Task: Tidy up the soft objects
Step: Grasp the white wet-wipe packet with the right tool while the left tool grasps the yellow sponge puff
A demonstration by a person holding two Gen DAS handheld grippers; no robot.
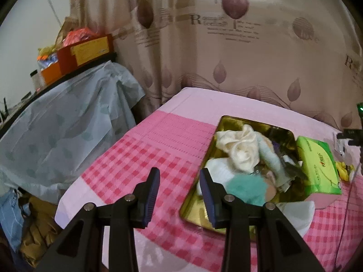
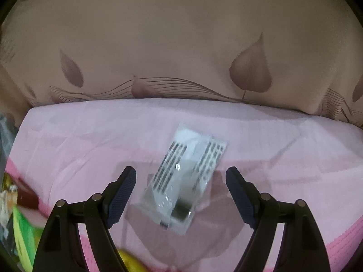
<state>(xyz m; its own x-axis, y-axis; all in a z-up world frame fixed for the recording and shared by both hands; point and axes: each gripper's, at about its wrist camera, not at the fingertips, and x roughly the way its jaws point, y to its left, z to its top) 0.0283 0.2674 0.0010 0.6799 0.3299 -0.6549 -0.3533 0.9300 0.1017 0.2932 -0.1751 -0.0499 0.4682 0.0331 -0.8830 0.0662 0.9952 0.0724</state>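
A gold metal tin lies on the pink bed and holds soft things: a cream cloth, a teal fluffy item and a white piece. A green tissue pack leans on the tin's right side. My left gripper is open and empty, just left of the tin's near corner. My right gripper is open and empty, its fingers either side of a clear plastic packet with dark printed rows that lies on the pink sheet.
A leaf-print curtain hangs behind the bed. A cloth-covered table with boxes stands at the left, with clothes piled on the floor below. A yellow item and the green pack lie near the right gripper.
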